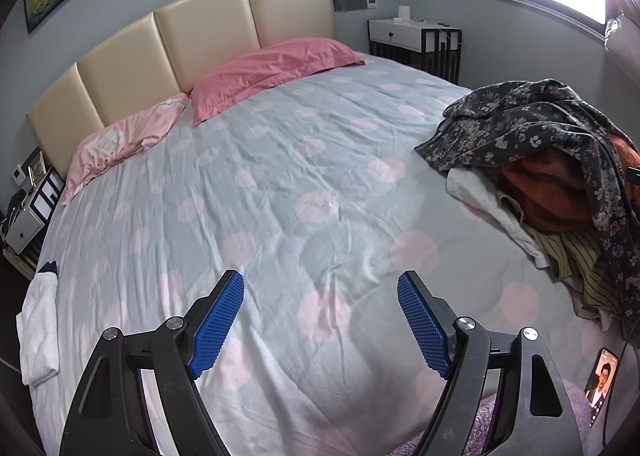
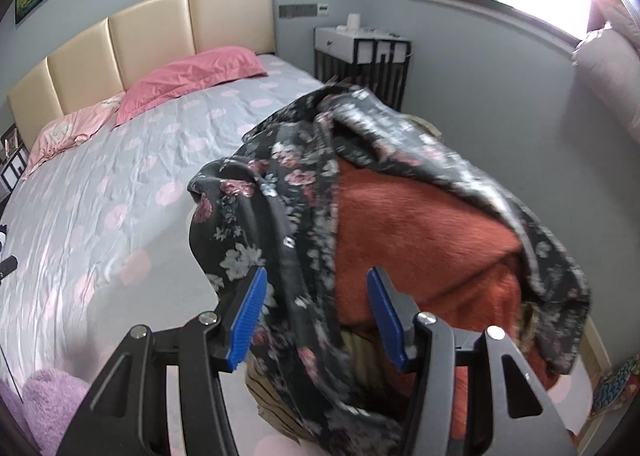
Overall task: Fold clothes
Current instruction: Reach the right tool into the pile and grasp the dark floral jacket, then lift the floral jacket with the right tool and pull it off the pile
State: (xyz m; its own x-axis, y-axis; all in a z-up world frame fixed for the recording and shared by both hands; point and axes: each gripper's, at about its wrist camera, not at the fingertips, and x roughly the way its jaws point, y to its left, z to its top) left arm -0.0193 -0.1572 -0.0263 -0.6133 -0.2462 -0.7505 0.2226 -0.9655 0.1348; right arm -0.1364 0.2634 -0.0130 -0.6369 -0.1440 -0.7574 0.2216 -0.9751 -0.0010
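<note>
A dark floral garment point(image 2: 280, 184) lies draped over a pile of clothes at the bed's right side. My right gripper point(image 2: 316, 296) is shut on a thick fold of it, which hangs between the blue pads point(image 2: 250, 320); the far part of the garment is blurred. Under it sits an orange fuzzy garment point(image 2: 420, 224). In the left wrist view the same floral garment point(image 1: 520, 124) tops the orange one point(image 1: 548, 188), a white piece point(image 1: 492, 208) and a striped one point(image 1: 576, 256). My left gripper point(image 1: 320, 296) hovers open over the bedspread point(image 1: 280, 176), nothing between its fingers.
A folded white cloth point(image 1: 38, 328) lies at the bed's left edge. Pink pillows point(image 1: 272, 68) rest against the headboard. A phone point(image 1: 602, 376) and a purple fluffy fabric point(image 2: 44, 396) lie near the front edge. A nightstand point(image 1: 416, 40) stands beyond the bed.
</note>
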